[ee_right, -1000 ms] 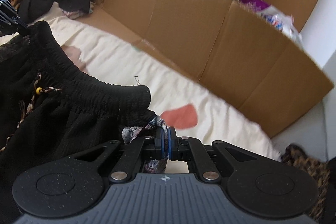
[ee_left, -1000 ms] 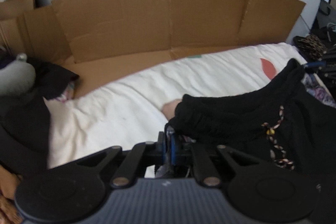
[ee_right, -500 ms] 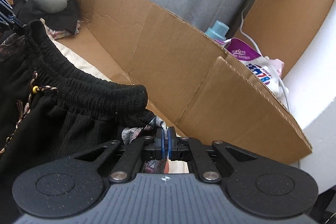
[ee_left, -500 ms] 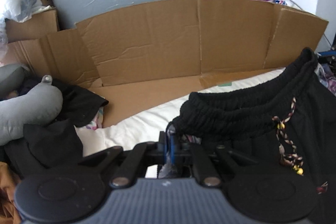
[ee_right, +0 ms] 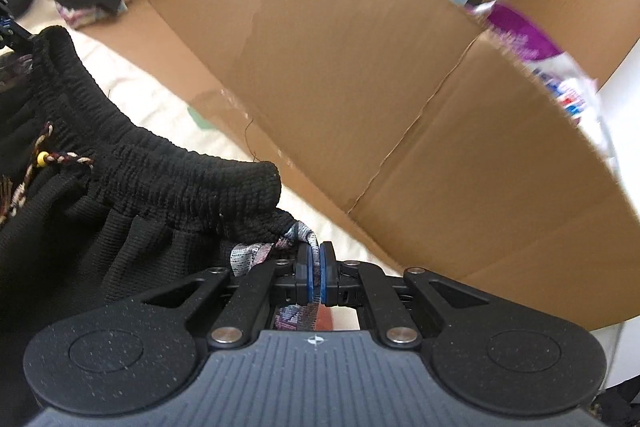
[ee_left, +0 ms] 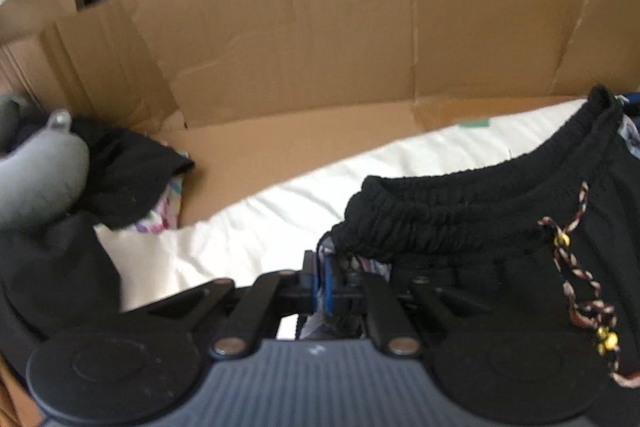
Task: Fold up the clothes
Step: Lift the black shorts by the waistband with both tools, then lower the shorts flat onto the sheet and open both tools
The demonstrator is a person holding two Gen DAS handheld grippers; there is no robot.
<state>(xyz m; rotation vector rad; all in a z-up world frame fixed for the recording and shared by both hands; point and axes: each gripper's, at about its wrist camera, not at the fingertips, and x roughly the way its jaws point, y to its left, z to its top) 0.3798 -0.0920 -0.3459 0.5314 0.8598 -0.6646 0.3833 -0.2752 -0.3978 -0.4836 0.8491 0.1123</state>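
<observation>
Left wrist view: the left gripper (ee_left: 326, 281) sits at lower centre, its blue pads pressed together and clenched on the end of the elastic waistband of the black shorts (ee_left: 480, 223). The waistband runs from the pads up toward the right edge of the frame, and the body of the garment fills the lower right. A braided drawstring (ee_left: 576, 267) with yellow beads hangs down the front of the garment at right. A patterned lining shows at the pinch point.

Right wrist view: the right gripper (ee_right: 316, 277) occupies lower centre, jaws closed on a strip of patterned fabric joined to the other end of the waistband of the black shorts (ee_right: 140, 179). The waistband stretches from there to the upper left, where the tip of the other gripper is just visible at the frame edge. The garment is thus held between both tools, above the cream sheet (ee_left: 248, 227).

Surroundings: a cardboard wall (ee_left: 320, 39) stands behind the sheet across the upper half of both views. At the left of the left wrist view lies a grey neck pillow (ee_left: 36, 183) on a pile of dark clothes (ee_left: 128, 171). A purple and white bag (ee_right: 536, 47) shows behind the cardboard at upper right in the right wrist view. Both views are somewhat blurred.
</observation>
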